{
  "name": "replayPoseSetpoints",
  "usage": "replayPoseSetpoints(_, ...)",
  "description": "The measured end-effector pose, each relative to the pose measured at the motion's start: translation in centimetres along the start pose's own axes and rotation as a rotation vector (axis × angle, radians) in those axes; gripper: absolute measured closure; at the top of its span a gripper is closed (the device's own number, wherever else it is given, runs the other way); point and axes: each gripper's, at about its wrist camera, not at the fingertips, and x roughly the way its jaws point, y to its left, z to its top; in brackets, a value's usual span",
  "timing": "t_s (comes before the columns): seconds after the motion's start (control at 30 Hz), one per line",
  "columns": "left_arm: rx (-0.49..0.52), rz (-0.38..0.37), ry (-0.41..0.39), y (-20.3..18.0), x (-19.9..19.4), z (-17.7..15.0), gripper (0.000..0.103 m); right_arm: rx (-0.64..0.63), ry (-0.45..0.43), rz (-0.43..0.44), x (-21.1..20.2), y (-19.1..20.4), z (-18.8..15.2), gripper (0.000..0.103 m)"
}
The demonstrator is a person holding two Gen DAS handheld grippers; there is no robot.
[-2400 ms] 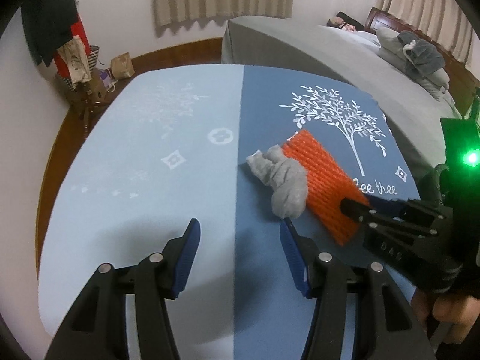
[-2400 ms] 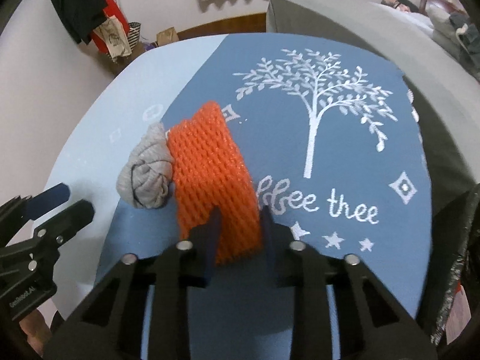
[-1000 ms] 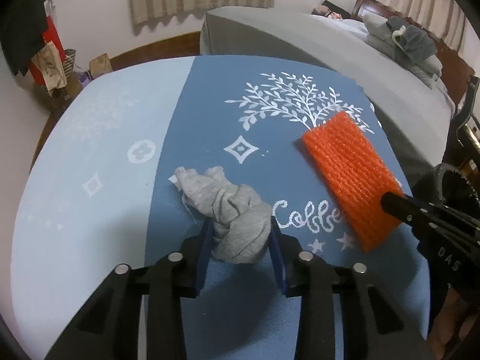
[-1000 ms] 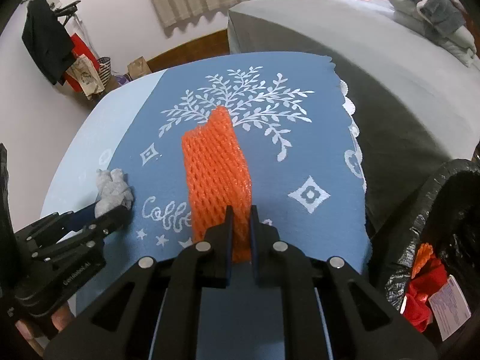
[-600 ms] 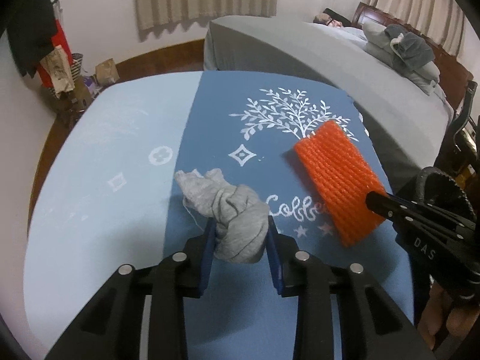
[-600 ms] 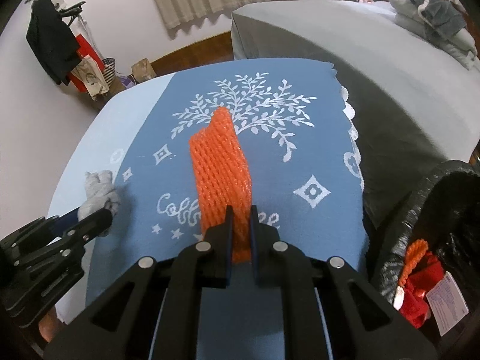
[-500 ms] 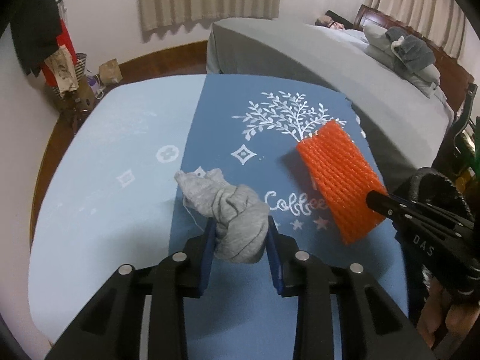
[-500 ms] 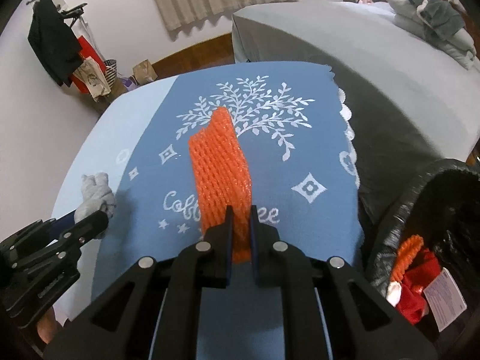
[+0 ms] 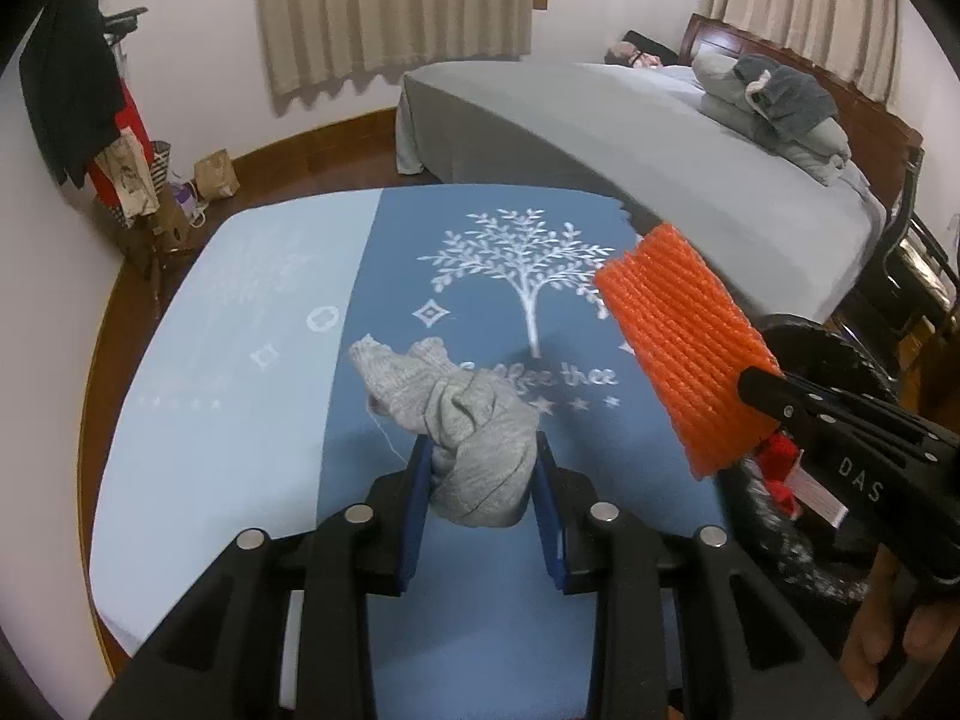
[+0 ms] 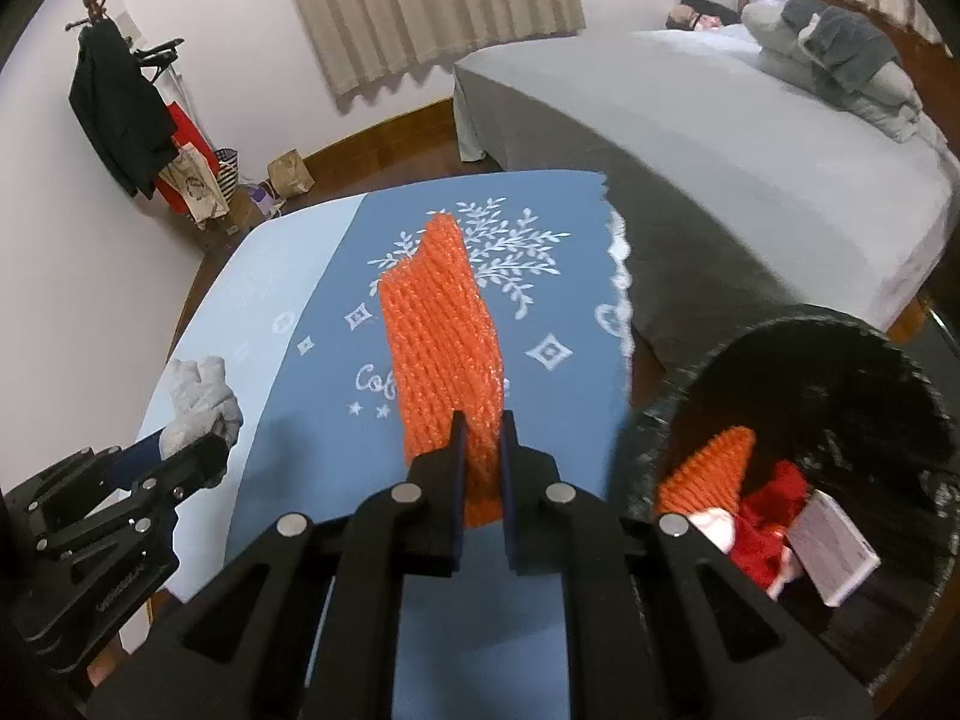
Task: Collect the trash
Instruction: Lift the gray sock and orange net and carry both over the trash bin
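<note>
Both pieces are off the bench but not binned; the right tool pinches the orange foam net beside the black bin; the left tool clamps the grey rag farther from it; both drops remain.

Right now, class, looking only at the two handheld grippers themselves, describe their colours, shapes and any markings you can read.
Both are black, angular linkage frames with round silver pivot pins. The left gripper has blue finger pads. The right gripper has dark, flat, narrow fingers; its side carries white letters reading "DAS" in the left wrist view. Bare skin of the hand shows below it; no sleeves or cables are visible.
</note>
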Motion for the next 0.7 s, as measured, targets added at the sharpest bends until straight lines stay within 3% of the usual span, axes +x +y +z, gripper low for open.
replayPoseSetpoints(0.37, 0.042, -0.042, -0.037, -5.6, -4.6, -1.1, 0.071, 0.016, -0.036, -0.045, -6.4, -3.7, -2.3, 0.094)
replayPoseSetpoints(0.7, 0.108, -0.099, -0.047, -11.3, -5.6, -1.2, 0.071, 0.06, -0.071, -0.106, -10.1, -9.2, -3.3, 0.094)
